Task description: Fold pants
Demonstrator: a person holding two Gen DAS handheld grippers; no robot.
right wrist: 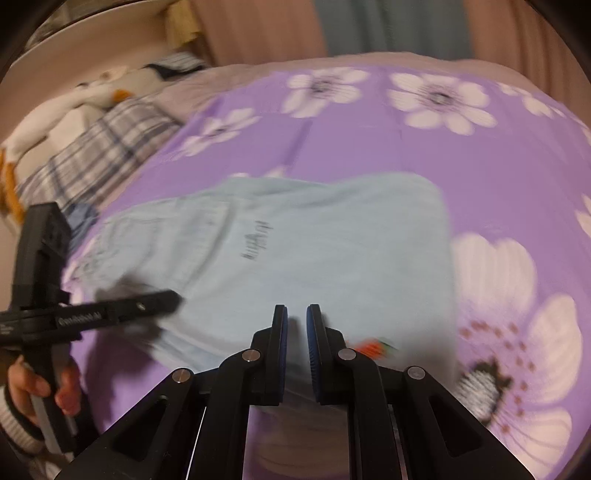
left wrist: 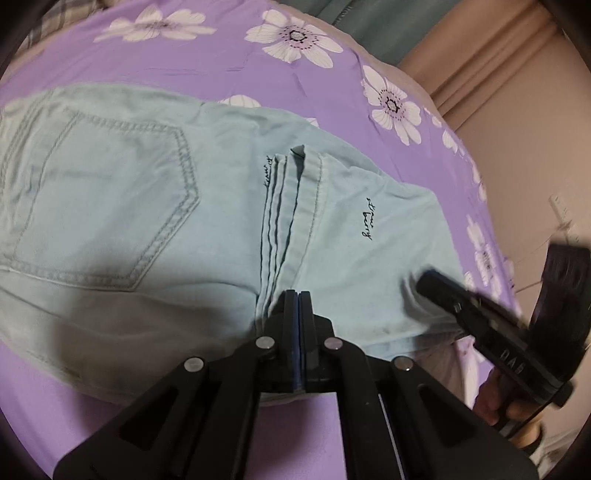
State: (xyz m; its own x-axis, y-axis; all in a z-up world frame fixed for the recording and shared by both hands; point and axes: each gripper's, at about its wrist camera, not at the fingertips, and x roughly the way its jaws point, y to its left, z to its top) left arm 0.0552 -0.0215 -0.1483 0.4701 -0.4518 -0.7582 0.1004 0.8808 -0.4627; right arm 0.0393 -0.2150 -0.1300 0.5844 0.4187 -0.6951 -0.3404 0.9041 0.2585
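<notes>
The light blue pants (left wrist: 155,206) lie folded on the purple flowered bedsheet (left wrist: 229,62), back pocket up at the left, leg hems stacked in the middle. My left gripper (left wrist: 298,295) is shut, its tips resting at the near edge of the hems, with no cloth visibly between them. My right gripper (right wrist: 296,314) is slightly open and empty, just above the near edge of the pants (right wrist: 295,236). The right gripper also shows in the left wrist view (left wrist: 428,280) at the pants' right corner. The left gripper shows in the right wrist view (right wrist: 173,299).
A plaid pillow (right wrist: 96,155) and a white plush toy (right wrist: 85,96) lie at the head of the bed, to the left in the right wrist view. Curtains (right wrist: 369,26) hang beyond the bed. The bed edge (left wrist: 495,206) drops off to the right in the left wrist view.
</notes>
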